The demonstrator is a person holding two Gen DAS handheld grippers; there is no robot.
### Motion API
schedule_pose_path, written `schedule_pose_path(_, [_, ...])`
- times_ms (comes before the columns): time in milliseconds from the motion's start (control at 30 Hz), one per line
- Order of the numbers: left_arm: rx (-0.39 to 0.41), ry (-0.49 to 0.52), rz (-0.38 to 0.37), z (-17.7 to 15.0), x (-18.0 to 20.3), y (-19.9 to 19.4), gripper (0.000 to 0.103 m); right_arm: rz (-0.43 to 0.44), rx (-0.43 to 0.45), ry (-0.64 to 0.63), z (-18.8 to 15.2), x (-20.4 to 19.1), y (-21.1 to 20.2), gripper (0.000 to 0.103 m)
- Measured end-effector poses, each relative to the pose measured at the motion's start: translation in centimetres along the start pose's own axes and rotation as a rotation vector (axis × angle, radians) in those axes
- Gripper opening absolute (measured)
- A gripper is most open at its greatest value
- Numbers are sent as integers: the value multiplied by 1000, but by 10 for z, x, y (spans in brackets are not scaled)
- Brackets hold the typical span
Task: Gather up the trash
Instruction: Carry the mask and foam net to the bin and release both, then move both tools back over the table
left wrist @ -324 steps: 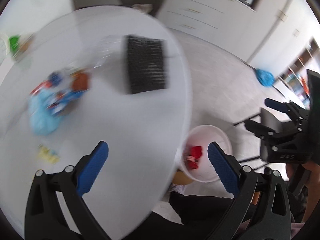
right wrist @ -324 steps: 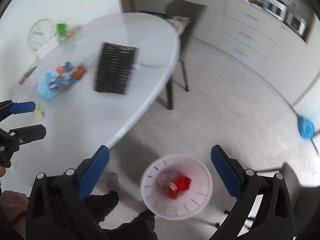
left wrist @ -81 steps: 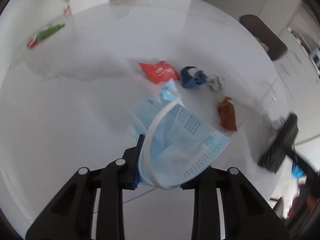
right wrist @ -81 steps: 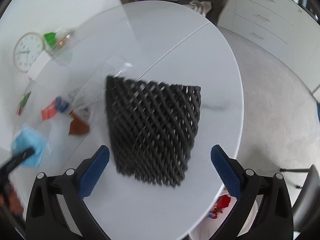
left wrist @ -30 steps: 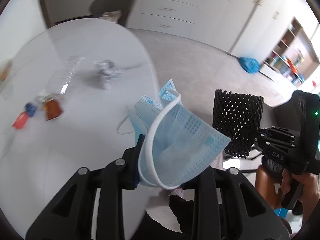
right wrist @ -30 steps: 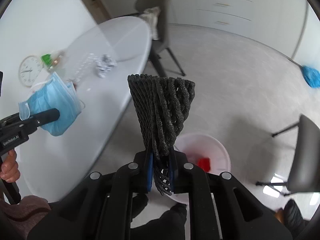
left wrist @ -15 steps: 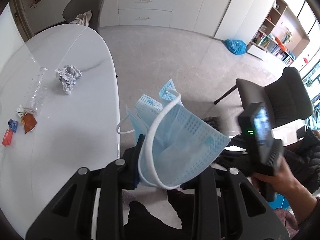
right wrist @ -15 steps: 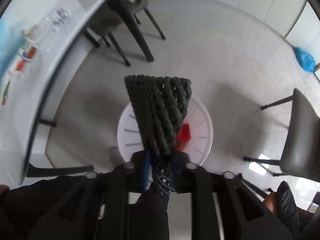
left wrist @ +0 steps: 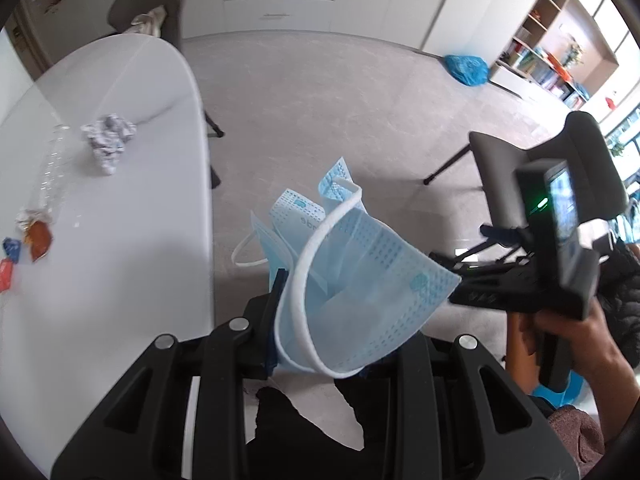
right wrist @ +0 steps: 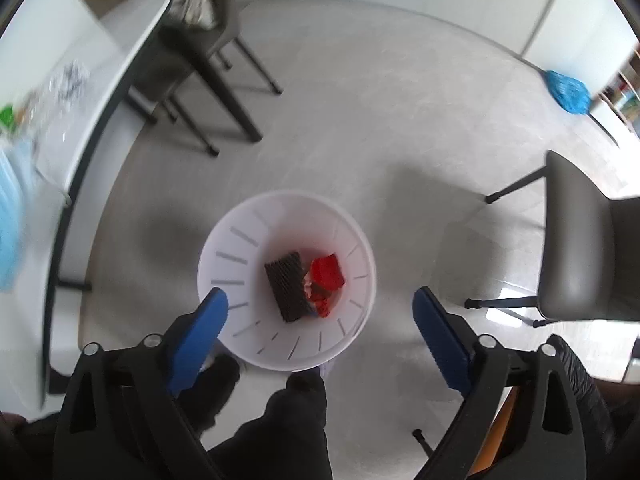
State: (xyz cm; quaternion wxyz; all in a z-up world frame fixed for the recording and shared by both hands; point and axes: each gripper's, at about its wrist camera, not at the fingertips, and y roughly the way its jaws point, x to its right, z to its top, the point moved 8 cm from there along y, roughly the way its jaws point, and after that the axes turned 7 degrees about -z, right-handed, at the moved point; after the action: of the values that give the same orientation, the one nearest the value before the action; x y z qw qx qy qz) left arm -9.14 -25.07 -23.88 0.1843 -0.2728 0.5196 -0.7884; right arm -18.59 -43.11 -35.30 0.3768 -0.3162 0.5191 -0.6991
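Observation:
My left gripper (left wrist: 320,344) is shut on a light blue face mask (left wrist: 352,292), held off the right edge of the white table (left wrist: 120,264). My right gripper (right wrist: 320,312) is open and empty above a white bin (right wrist: 248,320) on the floor. In the bin lie the black foam net (right wrist: 289,286) and a red wrapper (right wrist: 328,274). The right gripper also shows in the left wrist view (left wrist: 464,276), to the right of the mask. On the table lie a crumpled paper ball (left wrist: 107,140), clear plastic (left wrist: 52,168) and small wrappers (left wrist: 38,234).
A grey chair (right wrist: 584,248) stands right of the bin. Another chair (right wrist: 200,28) stands at the table's far end. Black table legs (right wrist: 228,96) are left of the bin. A blue bag (right wrist: 568,88) lies on the far floor. My legs (right wrist: 296,424) are below the bin.
My right gripper has opened and the black foam net has dropped into the bin. My left gripper still holds the mask and has swung slightly further off the table.

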Motion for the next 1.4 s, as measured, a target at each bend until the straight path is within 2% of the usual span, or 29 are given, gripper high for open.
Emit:
schedule_pose_path(67, [-15,6,-28,0,7,6,31,1,22,38,7,12,-13,95])
schedule_pose_path(100, [-23,9,-46,0,11,9,43,2,32,52,8,17,-19,96])
schedule_pose_path(133, [-28,14,-57,-1,16,11,61,3,45,65,11,22,-26,96])
schedule_pose_path(200, [-20,27,-62,1,22,11,81,-1,66,76,14,29,-37,97])
schedule_pose_path(233, [-11,39,-65,2,25,10,87,-4,75,78,16,31,-42,98])
schedule_pose_path(333, [-5,86,-69,2,37,8,95,-6,89,92,18,38,-51,98])
schedule_pose_path(533, [-18,125,-43,4,46,9,95,12,100,107,21,37,-57,98])
schedule_pose_path(733, [-8,123,-39,6,42,4,95,12,102,84,20,28,-58,98])
schedule_pose_path(1167, [28,32,-23,6,19,-9,95,16,107,35,25,2,-61,98])
schedule_pose_path(1400, [103,-102,34,0,-30,-36,95,20,139,-41,39,-31,-70,98])
